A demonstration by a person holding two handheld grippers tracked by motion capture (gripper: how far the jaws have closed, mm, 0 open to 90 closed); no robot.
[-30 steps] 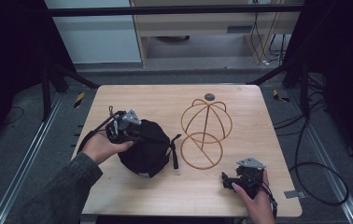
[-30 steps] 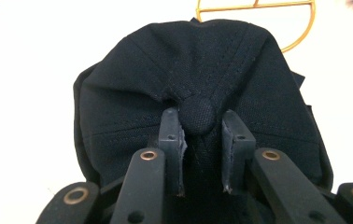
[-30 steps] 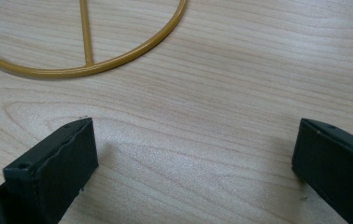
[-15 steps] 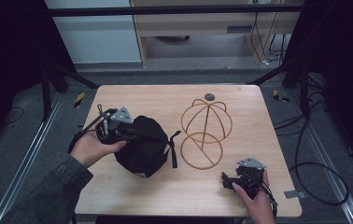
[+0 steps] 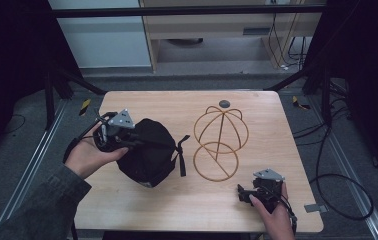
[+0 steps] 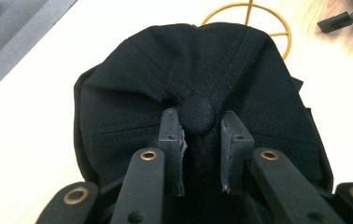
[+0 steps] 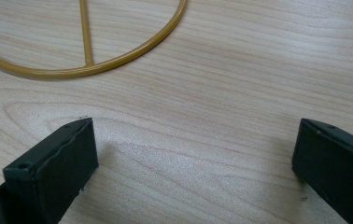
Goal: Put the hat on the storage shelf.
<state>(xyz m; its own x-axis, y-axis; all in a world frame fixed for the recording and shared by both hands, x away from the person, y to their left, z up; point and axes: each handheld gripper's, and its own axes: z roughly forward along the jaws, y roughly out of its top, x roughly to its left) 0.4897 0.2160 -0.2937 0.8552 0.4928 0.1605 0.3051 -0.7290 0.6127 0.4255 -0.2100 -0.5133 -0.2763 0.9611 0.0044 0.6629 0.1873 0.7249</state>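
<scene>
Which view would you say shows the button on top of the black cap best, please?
The left gripper view: the button sits close and sharp, pinched between the left gripper's jaws atop the cap. In the high view the cap is a dark mound and its button cannot be made out. The right gripper view looks at the table.

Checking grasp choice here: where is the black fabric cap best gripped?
At the round button on its crown, from above the black fabric cap: there the panels meet in a raised fold. The left gripper already pinches beside it; the brim is hidden.
</scene>
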